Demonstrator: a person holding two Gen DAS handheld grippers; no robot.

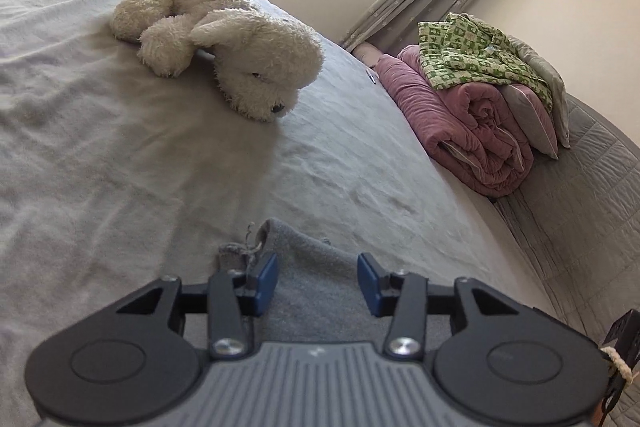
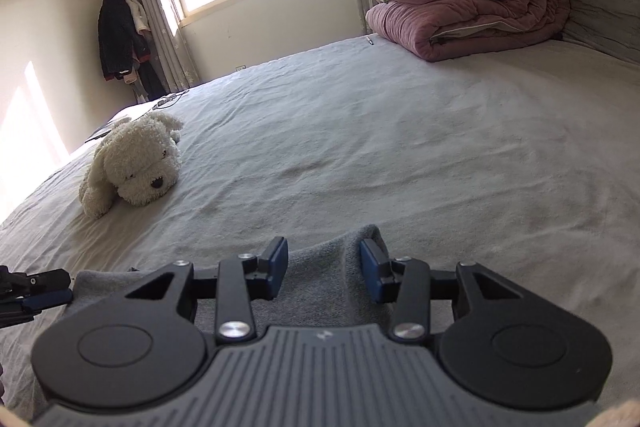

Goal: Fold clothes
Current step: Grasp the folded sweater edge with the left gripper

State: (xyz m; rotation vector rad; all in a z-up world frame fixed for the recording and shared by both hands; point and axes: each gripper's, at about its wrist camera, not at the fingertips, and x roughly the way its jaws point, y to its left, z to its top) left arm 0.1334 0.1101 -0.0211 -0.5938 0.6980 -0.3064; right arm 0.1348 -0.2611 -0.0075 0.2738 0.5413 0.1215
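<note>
Grey fabric lies right under both our tools on the pale bed sheet, a small knitted garment whose far edge runs roughly side to side in front of us. Our left gripper stands partly spread, its blue pads apart with cloth showing between them but not pinched; a frayed corner with loose threads sits just beside its left pad. Our right gripper is likewise half spread over a raised fold of the same cloth, pads clear of it. We judge each hand is nearest its own end of that edge, so the coming fold turns on closing on both ends together. A plush dog rests well apart, further up the bed
</note>
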